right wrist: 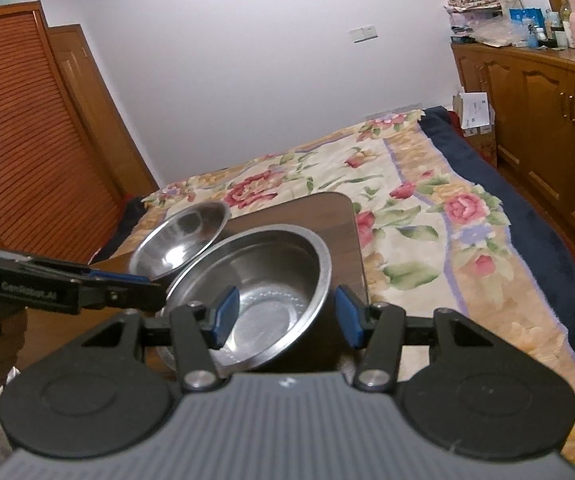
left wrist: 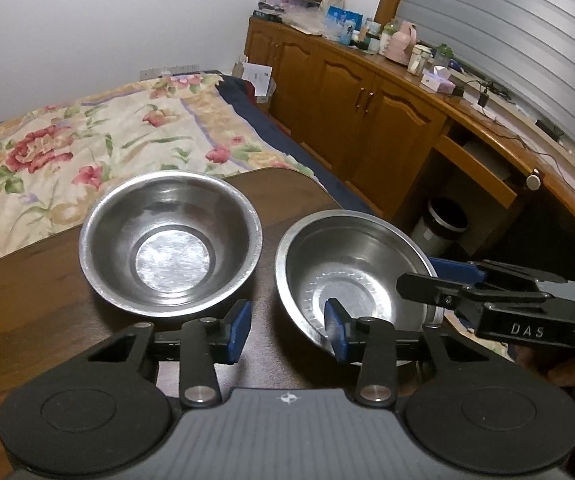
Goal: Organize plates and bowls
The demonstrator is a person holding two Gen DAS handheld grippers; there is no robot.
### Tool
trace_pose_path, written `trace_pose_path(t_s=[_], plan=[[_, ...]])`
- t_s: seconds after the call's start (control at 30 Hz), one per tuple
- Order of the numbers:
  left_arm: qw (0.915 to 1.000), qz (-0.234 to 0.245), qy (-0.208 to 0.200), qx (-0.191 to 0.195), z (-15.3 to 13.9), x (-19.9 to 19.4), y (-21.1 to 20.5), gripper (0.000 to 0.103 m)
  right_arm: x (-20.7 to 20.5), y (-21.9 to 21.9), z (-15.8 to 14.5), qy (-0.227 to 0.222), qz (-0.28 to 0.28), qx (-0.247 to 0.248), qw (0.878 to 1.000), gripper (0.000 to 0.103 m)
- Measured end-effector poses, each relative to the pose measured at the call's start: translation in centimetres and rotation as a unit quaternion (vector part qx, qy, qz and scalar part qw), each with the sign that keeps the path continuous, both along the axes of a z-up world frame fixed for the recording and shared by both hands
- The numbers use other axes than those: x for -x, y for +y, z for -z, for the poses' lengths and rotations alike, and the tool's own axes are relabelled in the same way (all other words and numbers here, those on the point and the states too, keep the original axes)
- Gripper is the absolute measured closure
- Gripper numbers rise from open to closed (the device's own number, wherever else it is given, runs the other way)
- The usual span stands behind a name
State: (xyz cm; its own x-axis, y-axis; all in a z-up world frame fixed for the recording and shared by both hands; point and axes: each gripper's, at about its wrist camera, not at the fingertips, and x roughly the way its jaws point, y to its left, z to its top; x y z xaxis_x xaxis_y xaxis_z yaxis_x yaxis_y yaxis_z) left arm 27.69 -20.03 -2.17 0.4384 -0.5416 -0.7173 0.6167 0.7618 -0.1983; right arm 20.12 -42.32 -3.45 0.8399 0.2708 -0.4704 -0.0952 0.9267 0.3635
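Two steel bowls sit side by side on the counter [left wrist: 39, 280]. The left hand-held gripper [left wrist: 287, 326] gapes wide, its right finger inside the right bowl [left wrist: 351, 268]. The right hand-held gripper [right wrist: 285, 316] stands wide apart astride that bowl's rim, gripping nothing; the left bowl [left wrist: 171, 240] is untouched.

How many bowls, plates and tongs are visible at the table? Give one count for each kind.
Steel bowls: 2, left bowl and right bowl
Plates: 0
Tongs: 2, left tongs and right tongs
Total: 4

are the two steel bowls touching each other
Apart. The left wrist view shows a strip of dark table between the left bowl and the right bowl; their rims do not meet.
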Motion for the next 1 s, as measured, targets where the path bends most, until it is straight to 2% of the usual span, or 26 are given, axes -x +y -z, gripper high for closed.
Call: trace_pose_path(t_s=[0.23,0.63,0.7,0.8,0.9,0.97,1.0], plan=[[0.9998,-0.001,0.019,0.001,0.5,-0.8,-0.3,0.062,-0.1,0.0,0.1,0.003,-0.003,-0.006,1.0,0.049],[0.9989,0.004,0.046,-0.002,1.2,-1.6,-0.9,0.071,0.2,0.3,0.5,0.009,-0.003,-0.014,1.0,0.051],[0.9989,0.006,0.047,-0.001,1.2,-1.6,-0.8,0.076,0.4,0.4,0.6,0.011,-0.004,-0.016,1.0,0.052],[0.9989,0.008,0.047,-0.002,1.2,-1.6,-0.9,0.082,0.7,0.5,0.7,0.012,-0.002,-0.016,1.0,0.056],[0.9988,0.006,0.048,-0.004,1.1,-1.3,-0.9,0.083,0.7,0.5,0.7,0.016,-0.004,-0.022,1.0,0.065],[0.9991,0.004,0.042,-0.008,1.0,-1.2,-0.8,0.083,0.8,0.6,0.6,0.018,-0.002,-0.018,1.0,0.075],[0.9992,0.003,0.039,-0.008,0.9,-1.1,-0.8,0.083,0.8,0.7,0.6,0.018,-0.002,-0.017,1.0,0.075]])
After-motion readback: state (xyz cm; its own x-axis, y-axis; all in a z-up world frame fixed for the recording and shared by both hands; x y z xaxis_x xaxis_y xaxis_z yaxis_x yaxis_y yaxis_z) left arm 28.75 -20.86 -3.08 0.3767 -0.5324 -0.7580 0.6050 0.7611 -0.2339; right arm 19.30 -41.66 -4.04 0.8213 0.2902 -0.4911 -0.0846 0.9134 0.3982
